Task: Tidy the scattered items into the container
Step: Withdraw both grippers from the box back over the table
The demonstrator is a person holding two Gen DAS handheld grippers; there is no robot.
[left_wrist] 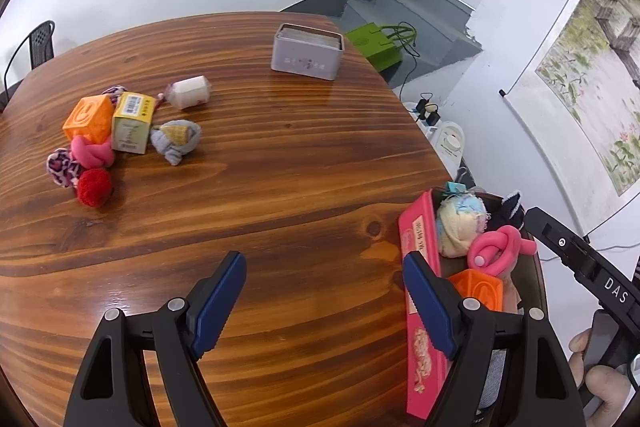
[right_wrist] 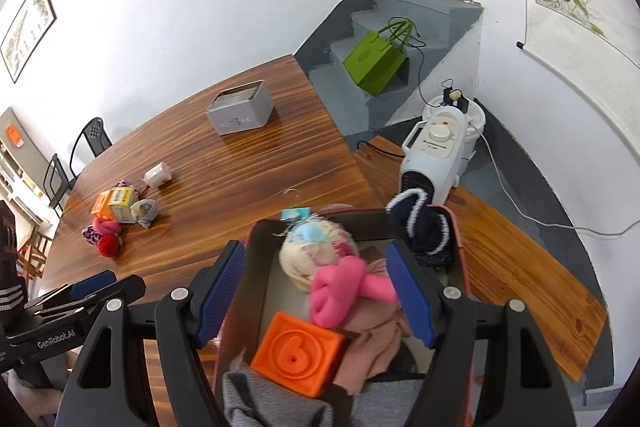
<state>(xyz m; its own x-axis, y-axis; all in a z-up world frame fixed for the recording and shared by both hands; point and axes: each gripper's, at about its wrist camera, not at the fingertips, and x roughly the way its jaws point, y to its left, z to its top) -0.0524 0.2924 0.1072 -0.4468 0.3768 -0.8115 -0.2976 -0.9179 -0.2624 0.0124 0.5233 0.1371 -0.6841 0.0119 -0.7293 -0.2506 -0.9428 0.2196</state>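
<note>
Right hand-held gripper point(right_wrist: 318, 291) unclenched over container point(right_wrist: 256, 239) w/ pink knot point(right_wrist: 340, 291) lying crosswise, nothing gripped

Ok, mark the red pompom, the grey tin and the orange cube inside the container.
red pompom point(left_wrist: 94, 187), left wrist view, middle of the ball.
grey tin point(left_wrist: 306, 61), left wrist view, front wall.
orange cube point(right_wrist: 298, 351), right wrist view, face with the raised 6.
</note>
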